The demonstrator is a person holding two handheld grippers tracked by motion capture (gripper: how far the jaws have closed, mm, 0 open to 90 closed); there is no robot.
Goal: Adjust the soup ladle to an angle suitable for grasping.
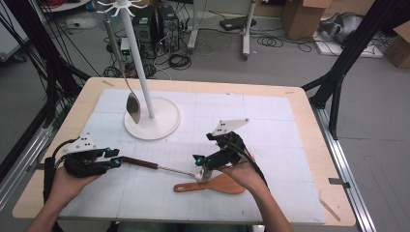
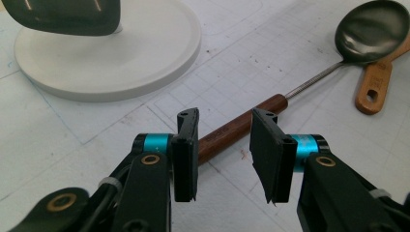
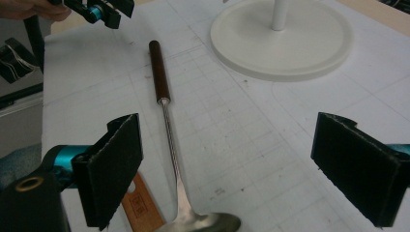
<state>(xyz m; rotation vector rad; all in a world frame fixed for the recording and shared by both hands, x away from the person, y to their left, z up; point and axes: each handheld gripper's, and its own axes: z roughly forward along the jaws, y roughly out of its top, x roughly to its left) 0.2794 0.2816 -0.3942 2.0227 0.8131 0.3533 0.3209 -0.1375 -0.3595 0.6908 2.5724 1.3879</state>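
Observation:
A long spoon lies on the white mat, with a brown wooden handle point(image 1: 139, 163), a thin metal shaft point(image 3: 171, 145) and a steel bowl point(image 2: 370, 31). My left gripper point(image 1: 117, 162) point(image 2: 226, 118) is open at the handle's end point(image 2: 237, 126), and its jaws do not clamp it. My right gripper point(image 1: 199, 164) point(image 3: 231, 128) hovers wide open over the bowl end point(image 3: 203, 223), with nothing between its pads. A wooden spatula point(image 1: 212, 185) point(image 2: 374, 87) lies partly under the spoon's bowl. The left gripper point(image 3: 104, 9) also appears far off in the right gripper view.
A white stand point(image 1: 140, 63) with a round base point(image 1: 167, 121) point(image 2: 111, 53) point(image 3: 285, 38) rises at the back left of the mat. A metal spoon point(image 1: 133, 106) hangs from one of its hooks, its bowl low over the base. The table's wooden rim point(image 1: 309, 121) borders the mat.

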